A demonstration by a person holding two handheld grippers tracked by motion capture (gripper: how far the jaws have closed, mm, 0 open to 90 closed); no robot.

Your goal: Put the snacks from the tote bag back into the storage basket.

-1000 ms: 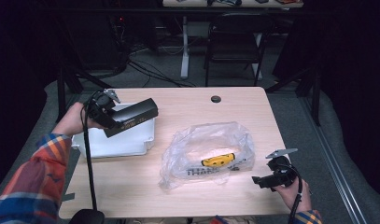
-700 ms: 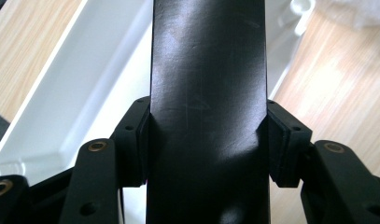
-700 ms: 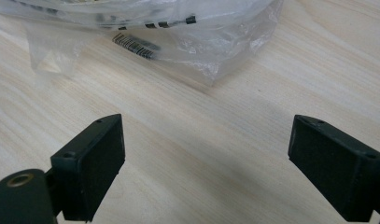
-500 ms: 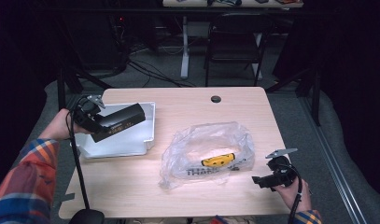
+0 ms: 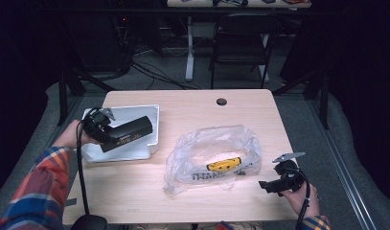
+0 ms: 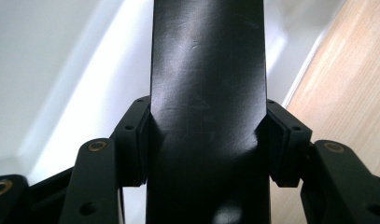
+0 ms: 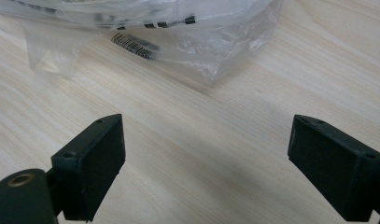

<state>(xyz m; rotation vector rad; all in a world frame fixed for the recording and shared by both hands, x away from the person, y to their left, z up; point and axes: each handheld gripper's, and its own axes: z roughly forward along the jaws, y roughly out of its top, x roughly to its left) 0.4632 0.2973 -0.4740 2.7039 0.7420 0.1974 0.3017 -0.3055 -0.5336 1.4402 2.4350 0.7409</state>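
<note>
A person at a pale wooden surface works with a tool in each hand; the left tool is clamped on a long black box, its pads pressing both long sides of the box in the left gripper view; the box lies level, pointing toward three o'clock, just above a white tray that sits at about nine o'clock on the surface; the tray's white wall runs beneath the box in the left gripper view, with the wood grain to one side; whether the box touches the tray cannot be told. A plaid sleeve leads up from the bottom edge at seven o'clock to the left hand; a black cable trails from the tool. Near the middle of the surface lies a crumpled clear plastic bag with black lettering and a yellow item inside; the right tool, at about five o'clock, rests low beside the bag, its jaws spread wide with nothing between them, bare wood under the pads and the bag's edge just ahead. A small dark round grommet sits at twelve o'clock near the far edge.
</note>
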